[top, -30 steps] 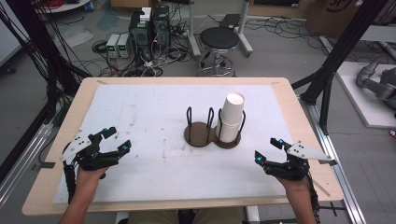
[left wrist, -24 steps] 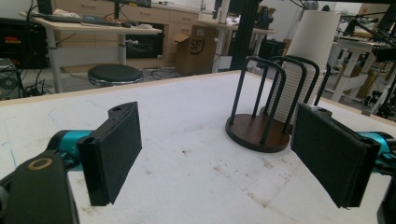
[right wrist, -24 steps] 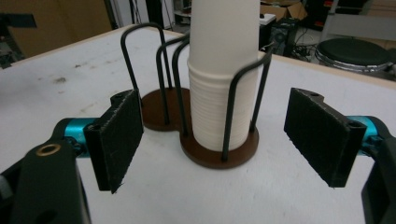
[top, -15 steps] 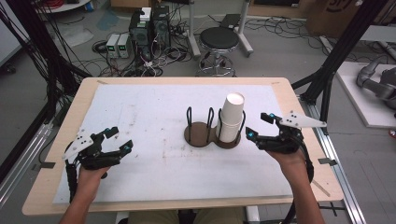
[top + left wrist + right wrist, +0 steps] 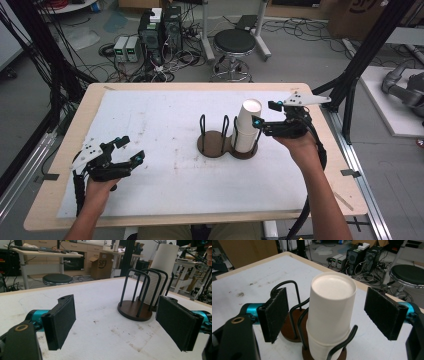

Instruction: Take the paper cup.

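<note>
**Right gripper lines up on the cup stack; nothing lifted yet**

A workshop floor strewn with cables, computer cases and a black stool (image 5: 234,41) lies beyond the far edge of the table (image 5: 165,220), whose top is covered by a stained white sheet. Near the middle of it stands a holder (image 5: 214,142): two round brown bases side by side, each fenced by black wire loops. The left base is bare. The right base carries a stack of white paper cups (image 5: 247,126), set upside down, their closed bottom facing up.

The right gripper (image 5: 264,116) is held above the table just right of the stack, level with its upper part. Its jaws are spread wide, one on each side of the top cup, and the pads touch nothing; in the right gripper view the cups (image 5: 331,307) stand in the gap with clear space on both sides.

The left gripper (image 5: 131,148) rests low at the near left of the table, well apart from the holder, jaws also spread and empty.

By my reading the work is at its start: the approach is nearly made, while closing on the top cup, drawing it off the stack and setting it down, perhaps on the bare left base, all remain.
</note>
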`<move>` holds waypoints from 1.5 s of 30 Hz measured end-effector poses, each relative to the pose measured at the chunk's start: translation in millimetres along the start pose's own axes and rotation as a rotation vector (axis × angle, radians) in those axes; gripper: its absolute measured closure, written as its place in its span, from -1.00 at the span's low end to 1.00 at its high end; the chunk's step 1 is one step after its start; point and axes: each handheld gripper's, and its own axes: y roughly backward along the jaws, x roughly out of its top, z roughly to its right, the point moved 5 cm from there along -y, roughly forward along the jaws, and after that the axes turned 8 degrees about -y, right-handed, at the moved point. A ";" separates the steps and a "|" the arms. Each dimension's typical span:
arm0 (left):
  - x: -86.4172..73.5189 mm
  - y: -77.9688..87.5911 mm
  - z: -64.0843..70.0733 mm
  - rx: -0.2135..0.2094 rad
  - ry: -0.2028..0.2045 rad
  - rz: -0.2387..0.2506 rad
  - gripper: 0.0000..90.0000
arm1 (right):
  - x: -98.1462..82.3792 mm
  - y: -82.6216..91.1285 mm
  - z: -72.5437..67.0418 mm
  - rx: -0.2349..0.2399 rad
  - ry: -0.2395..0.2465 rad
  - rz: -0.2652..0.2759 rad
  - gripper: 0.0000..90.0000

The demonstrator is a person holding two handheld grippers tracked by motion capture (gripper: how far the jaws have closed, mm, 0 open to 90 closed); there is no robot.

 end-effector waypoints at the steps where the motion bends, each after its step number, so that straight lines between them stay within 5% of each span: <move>1: 0.1 0.1 0.0 0.000 0.003 0.001 -0.64 | 1.8 -2.7 0.5 0.000 -0.002 -0.004 -0.56; 21: -1.8 -1.8 0.2 -0.007 0.003 -0.006 -0.64 | 7.4 -48.5 5.9 -0.021 -0.006 -0.167 -0.55; 34: -2.3 -2.4 0.3 -0.009 0.004 -0.010 -0.64 | 9.8 -46.2 7.9 -0.018 -0.006 -0.167 -0.26; 45: -1.5 -2.1 1.2 -0.014 0.007 -0.004 -0.64 | 44.1 -23.9 -3.1 -0.013 0.002 -0.093 -0.25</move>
